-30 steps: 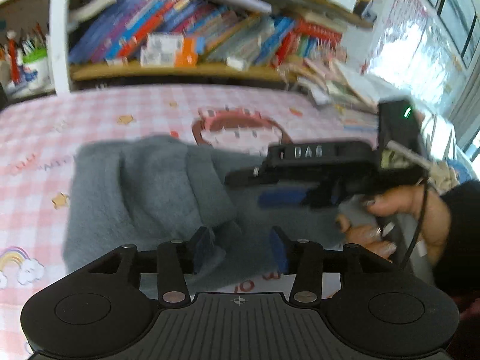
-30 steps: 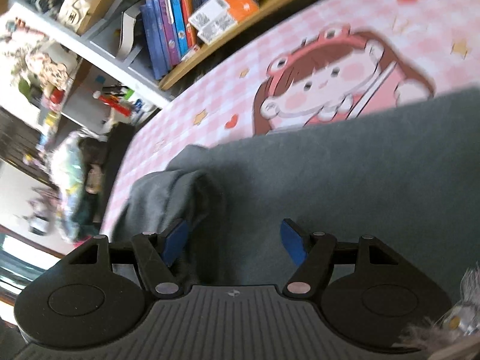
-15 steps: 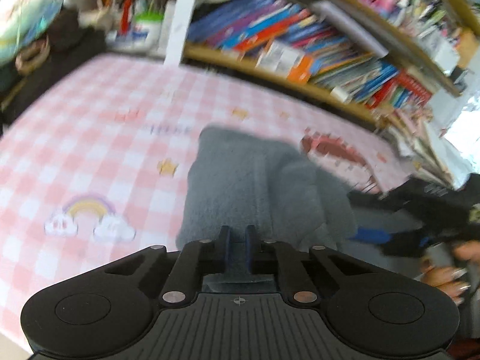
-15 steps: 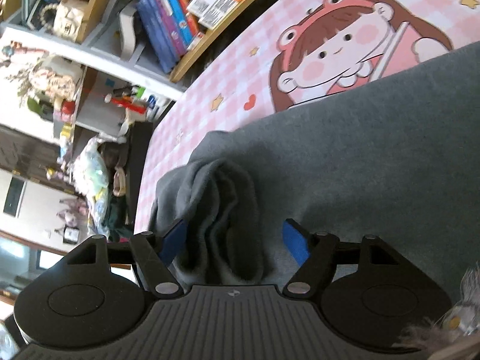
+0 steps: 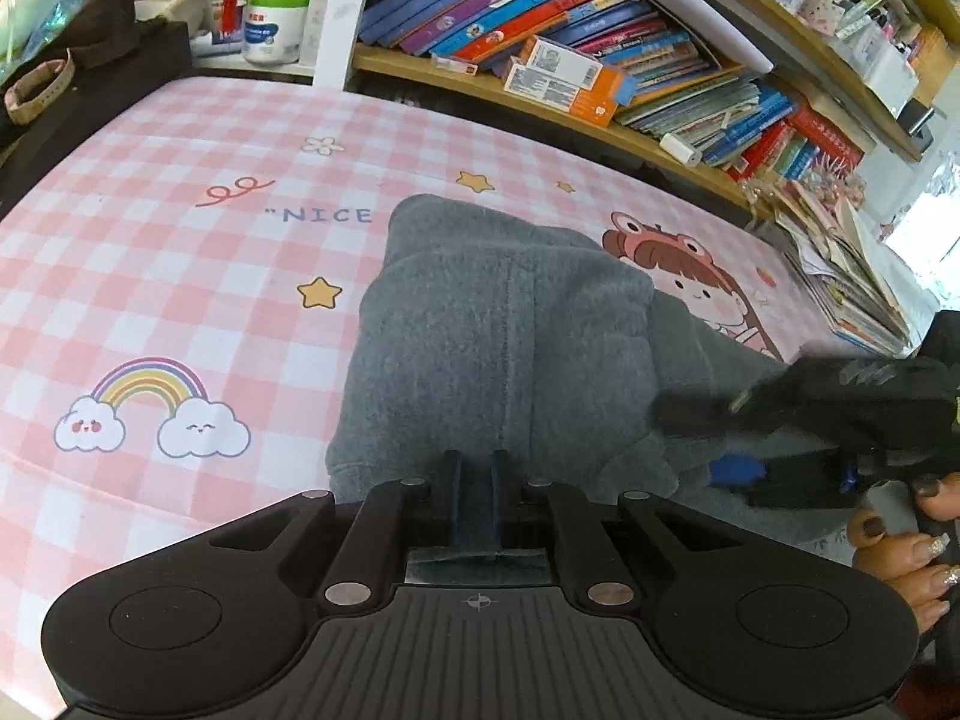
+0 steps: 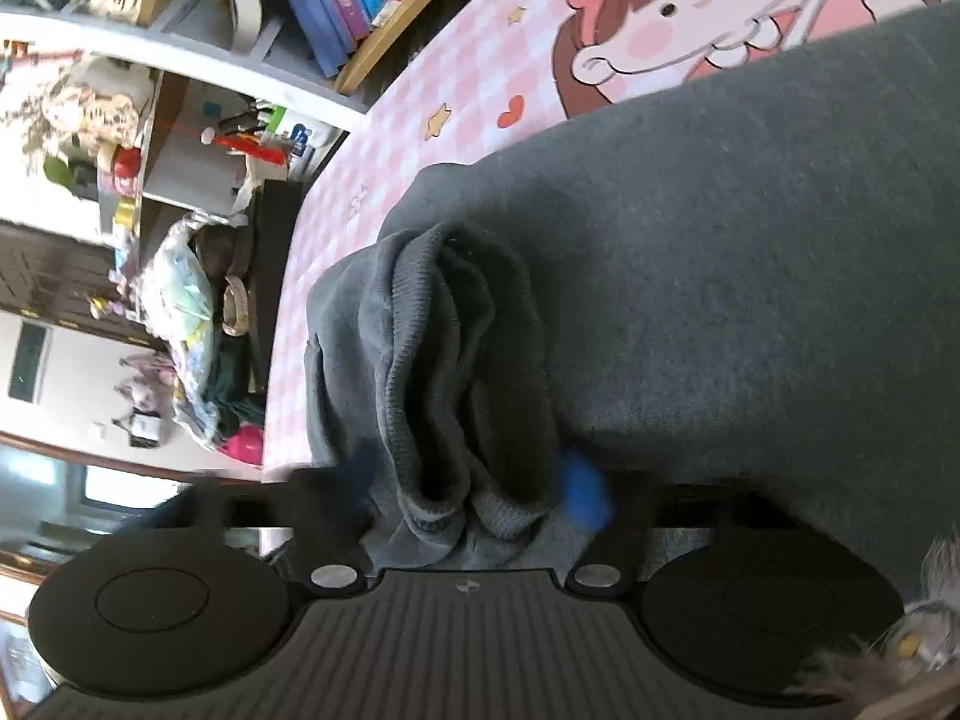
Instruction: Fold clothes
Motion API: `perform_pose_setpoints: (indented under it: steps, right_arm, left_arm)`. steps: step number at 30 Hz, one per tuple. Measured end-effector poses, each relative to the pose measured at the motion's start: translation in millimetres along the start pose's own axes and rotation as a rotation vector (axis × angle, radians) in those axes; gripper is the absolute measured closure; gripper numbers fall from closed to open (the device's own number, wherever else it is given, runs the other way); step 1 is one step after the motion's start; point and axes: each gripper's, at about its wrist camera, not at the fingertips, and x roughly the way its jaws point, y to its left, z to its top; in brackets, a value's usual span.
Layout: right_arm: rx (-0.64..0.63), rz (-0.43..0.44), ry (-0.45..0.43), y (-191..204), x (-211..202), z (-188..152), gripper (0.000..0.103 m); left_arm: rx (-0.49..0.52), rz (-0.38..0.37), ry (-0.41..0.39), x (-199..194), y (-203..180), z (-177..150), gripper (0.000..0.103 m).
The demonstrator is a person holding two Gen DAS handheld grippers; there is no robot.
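Observation:
A grey fleece garment (image 5: 498, 324) lies on the pink checked tablecloth (image 5: 180, 276), its left side folded into a thick band. My left gripper (image 5: 474, 468) is shut on the garment's near edge, and a strip of grey cloth shows between its fingers. In the right wrist view the garment (image 6: 750, 240) fills the right half. Its ribbed, bunched end (image 6: 456, 360) sits between the jaws of my right gripper (image 6: 474, 480); they are closing and the blue pads touch the bundle on both sides. From the left wrist view, the right gripper (image 5: 690, 444) sits low at the right, held by a hand (image 5: 900, 534).
A wooden bookshelf (image 5: 570, 60) packed with books runs along the table's far side. Loose books and papers (image 5: 840, 264) are piled at the far right. A tub of pens (image 5: 270, 30) and bags stand beyond the left corner. The table's left edge (image 6: 288, 312) drops off beside the bundle.
My left gripper shut on the garment's near edge and moved left. My right gripper moved in over the bunched ribbed end and its jaws came together around it.

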Motion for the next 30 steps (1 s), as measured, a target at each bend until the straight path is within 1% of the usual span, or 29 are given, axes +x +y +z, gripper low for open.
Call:
perform_pose_setpoints:
  steps: [2,4,5,6,7,10,11,13,14,15,18,20,23,26,29,30]
  right_arm:
    - [-0.034,0.034,-0.043,7,-10,-3,0.085]
    - [-0.098,0.087,-0.112,18,-29,-5,0.086]
    - [-0.115,0.097,-0.138,22,-36,-6,0.086]
    - [-0.121,0.079,-0.152,22,-40,-6,0.086]
    - [-0.106,0.046,-0.145,18,-38,-6,0.086]
    - [-0.019,-0.062,-0.080,-4,-21,-7,0.085]
    - [0.008,-0.069,-0.068,-11,-17,-8,0.084]
    - [0.034,-0.047,-0.072,-17,-18,-9,0.080]
    - [0.035,-0.051,-0.079,-18,-20,-9,0.074]
    - [0.036,-0.057,-0.088,-18,-21,-11,0.070]
    - [0.032,-0.072,-0.111,-17,-26,-14,0.069]
    - [0.019,-0.083,-0.128,-15,-30,-17,0.069]
    - [0.016,-0.106,-0.134,-14,-28,-17,0.070]
    - [0.022,-0.114,-0.142,-16,-27,-20,0.070]
    - [-0.005,-0.131,-0.164,-8,-32,-23,0.066]
    - [-0.022,-0.140,-0.175,-4,-35,-25,0.066]
  left_arm:
    - [-0.018,-0.014,-0.028,-8,0,2,0.095]
    - [-0.004,-0.033,-0.058,-16,-3,4,0.095]
    - [0.012,-0.039,-0.062,-17,-5,5,0.095]
    - [0.027,-0.042,-0.060,-17,-7,5,0.095]
    - [0.040,-0.044,-0.050,-15,-8,5,0.095]
    - [0.054,-0.050,-0.011,-3,-8,2,0.095]
    - [0.055,-0.053,-0.012,-4,-8,2,0.095]
    - [0.066,-0.055,-0.026,-7,-10,4,0.095]
    - [0.072,-0.057,-0.037,-10,-10,6,0.095]
    - [0.077,-0.063,-0.050,-12,-10,7,0.095]
    - [0.076,-0.091,-0.053,-14,-9,9,0.095]
    - [0.085,-0.086,-0.018,-8,-8,6,0.095]
    - [0.069,-0.093,0.024,3,-3,1,0.095]
    - [0.080,-0.101,0.032,6,-3,2,0.094]
    - [0.101,-0.101,0.014,0,-6,3,0.093]
    - [0.109,-0.100,0.004,-4,-8,3,0.090]
